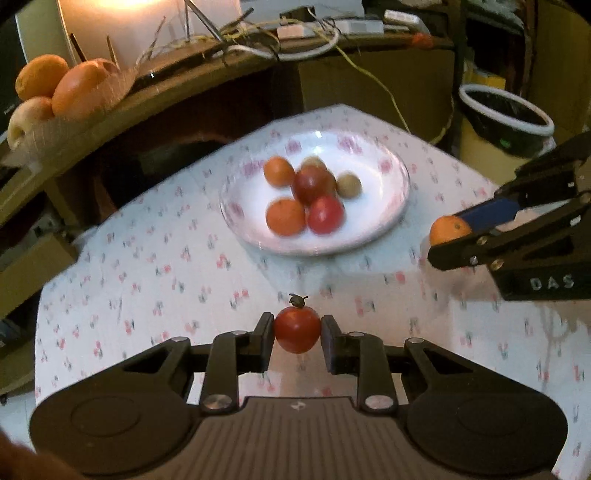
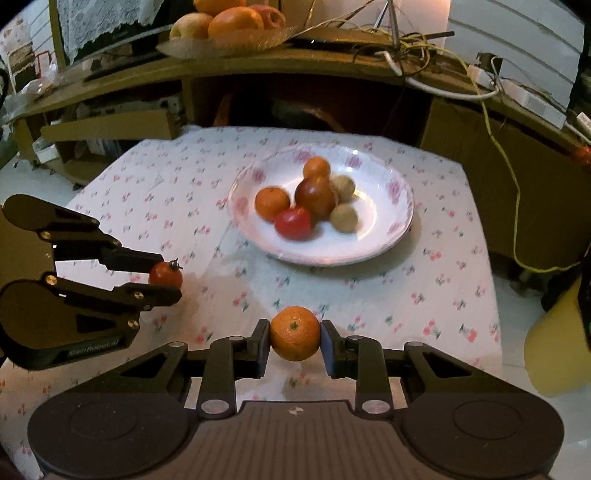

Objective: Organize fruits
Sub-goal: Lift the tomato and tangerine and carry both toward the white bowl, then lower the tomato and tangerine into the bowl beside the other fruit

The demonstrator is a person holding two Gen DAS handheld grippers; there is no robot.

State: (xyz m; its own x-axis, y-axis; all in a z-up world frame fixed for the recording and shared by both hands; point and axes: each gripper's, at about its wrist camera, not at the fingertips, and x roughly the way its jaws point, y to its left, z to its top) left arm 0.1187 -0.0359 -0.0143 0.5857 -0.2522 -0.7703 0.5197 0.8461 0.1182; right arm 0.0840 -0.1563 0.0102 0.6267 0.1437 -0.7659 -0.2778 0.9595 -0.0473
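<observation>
My left gripper [image 1: 297,334] is shut on a small red tomato [image 1: 297,329] with a green stem, held just above the flowered tablecloth. My right gripper [image 2: 295,338] is shut on a small orange [image 2: 295,333]. Each gripper shows in the other's view: the right one [image 1: 448,236] with its orange [image 1: 448,229] at the right edge, the left one [image 2: 168,277] with the tomato [image 2: 165,274] at the left. Beyond both stands a white plate [image 2: 384,236], also white plate [image 1: 384,206], holding several small fruits: oranges, red tomatoes and pale brown round ones.
The table [image 2: 424,295] has a flowered cloth. Behind it runs a wooden shelf [image 2: 332,62] with cables and a glass dish of large oranges and apples [image 2: 236,22]. A bin with a black liner [image 1: 506,118] stands at the right.
</observation>
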